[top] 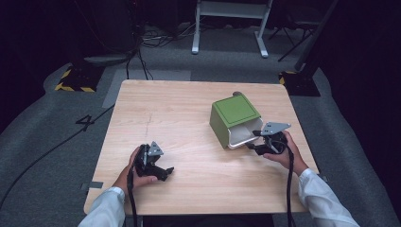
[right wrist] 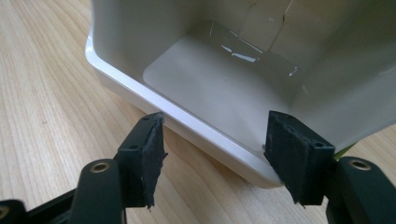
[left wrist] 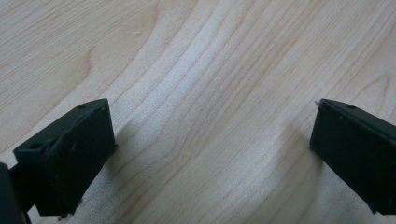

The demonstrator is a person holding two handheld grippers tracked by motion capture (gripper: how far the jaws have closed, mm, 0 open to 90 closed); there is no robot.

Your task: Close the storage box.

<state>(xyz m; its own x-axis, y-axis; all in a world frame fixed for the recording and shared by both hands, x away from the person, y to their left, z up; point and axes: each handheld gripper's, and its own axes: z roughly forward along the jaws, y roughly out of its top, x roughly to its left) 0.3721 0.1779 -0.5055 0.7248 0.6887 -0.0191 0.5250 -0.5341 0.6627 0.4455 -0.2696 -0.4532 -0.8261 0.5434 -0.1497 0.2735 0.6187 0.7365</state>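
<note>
A green box lies on its side at the right of the wooden table, its white inner bin open toward the person. The bin's inside holds nothing but a strip of clear tape. My right gripper is at the bin's mouth. In the right gripper view it stands open, with one jaw outside the lower white rim and the other just over it. My left gripper rests on the table at the front left, open over bare wood.
The table's front edge is just under both hands. Behind the table stand a white frame, two yellow-and-black striped bases and cables on the grey floor.
</note>
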